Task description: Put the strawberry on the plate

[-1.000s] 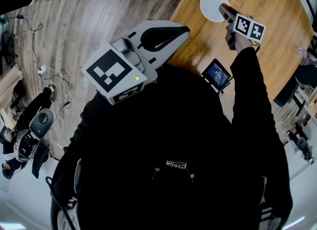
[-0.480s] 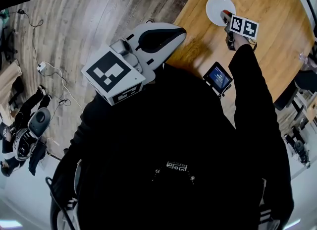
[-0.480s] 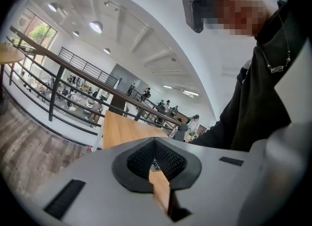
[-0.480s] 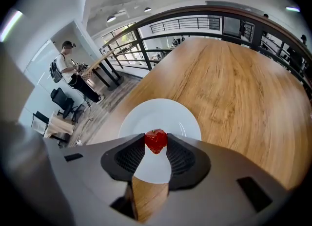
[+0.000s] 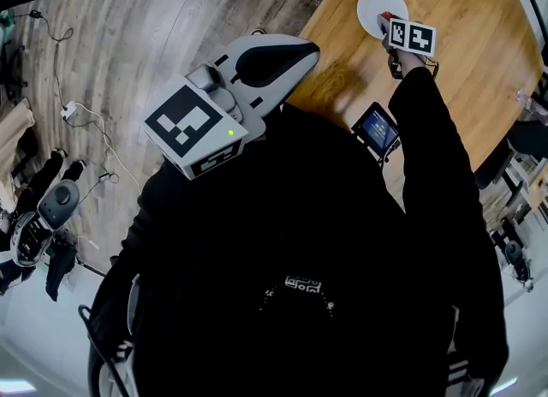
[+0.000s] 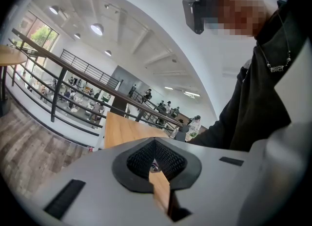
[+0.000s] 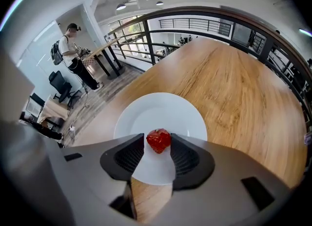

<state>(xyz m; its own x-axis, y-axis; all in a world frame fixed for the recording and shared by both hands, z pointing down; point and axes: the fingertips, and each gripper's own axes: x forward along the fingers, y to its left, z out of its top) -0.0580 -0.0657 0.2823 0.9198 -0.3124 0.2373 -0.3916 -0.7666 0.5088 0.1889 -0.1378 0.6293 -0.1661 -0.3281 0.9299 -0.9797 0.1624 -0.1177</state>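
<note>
Wooden bench carrying a white plate near its edge. Right tongs, angled steeply down, clench the strawberry by its flanks over the plate's near half, apparently so that letting go leaves it inside the rim. Its long axis seems to run along the tongs, narrow tip toward the handle. Left tongs, closed and empty, are held aside, out of the way.
</note>
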